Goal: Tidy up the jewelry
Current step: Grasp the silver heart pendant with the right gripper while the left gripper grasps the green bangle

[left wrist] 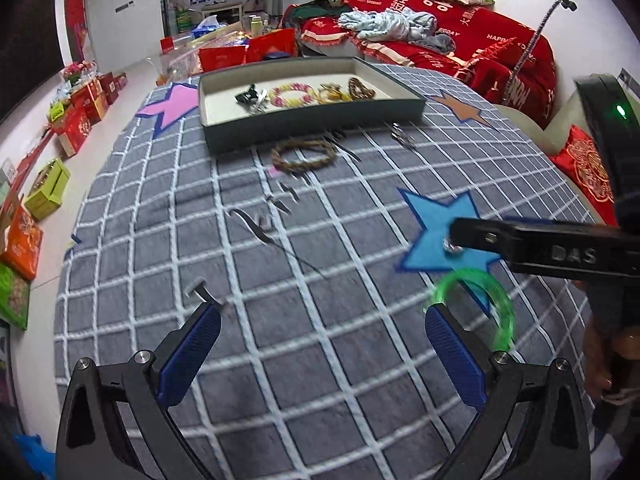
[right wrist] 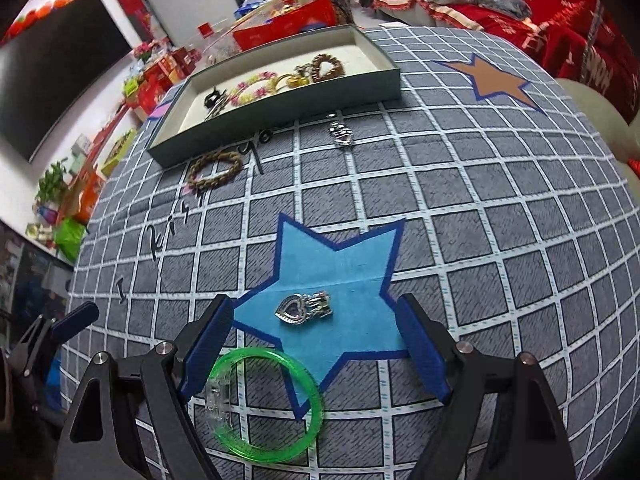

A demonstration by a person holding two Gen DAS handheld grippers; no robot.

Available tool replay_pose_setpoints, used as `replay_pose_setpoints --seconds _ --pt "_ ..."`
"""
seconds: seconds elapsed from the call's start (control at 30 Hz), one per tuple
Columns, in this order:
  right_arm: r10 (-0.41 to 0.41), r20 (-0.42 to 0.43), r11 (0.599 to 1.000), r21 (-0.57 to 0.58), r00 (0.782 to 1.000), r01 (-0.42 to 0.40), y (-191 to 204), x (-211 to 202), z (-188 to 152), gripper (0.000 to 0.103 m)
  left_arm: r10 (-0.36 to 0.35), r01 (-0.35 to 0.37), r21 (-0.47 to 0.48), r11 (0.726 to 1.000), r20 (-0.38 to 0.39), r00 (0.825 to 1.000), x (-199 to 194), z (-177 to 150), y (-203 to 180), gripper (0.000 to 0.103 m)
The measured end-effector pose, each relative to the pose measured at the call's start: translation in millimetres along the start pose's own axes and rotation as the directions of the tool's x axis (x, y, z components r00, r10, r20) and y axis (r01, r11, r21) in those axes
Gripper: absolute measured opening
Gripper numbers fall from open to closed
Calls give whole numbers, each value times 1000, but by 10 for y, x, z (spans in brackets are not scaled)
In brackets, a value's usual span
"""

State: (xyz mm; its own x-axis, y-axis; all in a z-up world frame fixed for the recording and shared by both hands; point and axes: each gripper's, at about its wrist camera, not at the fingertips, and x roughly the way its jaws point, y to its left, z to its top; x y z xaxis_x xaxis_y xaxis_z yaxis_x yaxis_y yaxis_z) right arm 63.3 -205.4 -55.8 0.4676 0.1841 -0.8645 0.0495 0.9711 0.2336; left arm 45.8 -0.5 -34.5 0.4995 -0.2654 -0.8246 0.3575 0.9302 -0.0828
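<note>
A silver heart pendant (right wrist: 303, 309) lies on a blue star patch (right wrist: 340, 276), between the open fingers of my right gripper (right wrist: 316, 344). A green bangle (right wrist: 267, 403) lies just below it, by the left finger (right wrist: 206, 348). The dark green tray (right wrist: 280, 108) at the far end holds a black clip, a pink-yellow bead bracelet, a gold piece and a brown bead loop. A brown bead bracelet (right wrist: 214, 170) and a silver piece (right wrist: 342, 134) lie in front of the tray. My left gripper (left wrist: 322, 356) is open and empty above the cloth; the bangle (left wrist: 486, 304) is by its right finger.
A grey checked cloth (left wrist: 280, 320) with star patches covers the table. Red bedding (left wrist: 460, 32) is at the back right. Gift boxes (left wrist: 76, 116) line the floor at the left. The right gripper (left wrist: 454, 246) reaches in from the right in the left wrist view.
</note>
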Motion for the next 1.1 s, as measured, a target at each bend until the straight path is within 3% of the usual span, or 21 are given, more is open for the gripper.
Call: replay_pose_setpoints --seconds 0.1,0.23,0.47,0.83,0.9,1.07,1.1 --pt "11 -11 1000 -27 1000 -11 39 43 1 79 0 0 -2 1000 -14 1000 18 -49 -57 103" --pt "8 -33 999 -49 999 -10 60 122 9 61 -4 3 -25 1000 -34 999 58 -74 -96 103" --pt "-45 -28 990 -132 999 41 147 145 -3 38 1 -2 -30 1000 -40 999 73 -90 -185 103" --pt "-15 -7 993 -114 1000 14 69 69 -26 33 -16 15 -12 1000 -73 997 193 -56 -386 103" --pt "-10 -7 995 -104 1000 10 38 46 -17 11 -19 18 -15 1000 -78 997 225 -46 -411 103" --pt "3 -15 997 -78 1000 -4 -32 55 -11 10 -8 10 26 1000 -91 996 293 -41 -515 97" --pt "9 -17 997 -77 1000 -10 -37 58 -14 10 -1 4 40 999 -86 996 287 -44 -541 92"
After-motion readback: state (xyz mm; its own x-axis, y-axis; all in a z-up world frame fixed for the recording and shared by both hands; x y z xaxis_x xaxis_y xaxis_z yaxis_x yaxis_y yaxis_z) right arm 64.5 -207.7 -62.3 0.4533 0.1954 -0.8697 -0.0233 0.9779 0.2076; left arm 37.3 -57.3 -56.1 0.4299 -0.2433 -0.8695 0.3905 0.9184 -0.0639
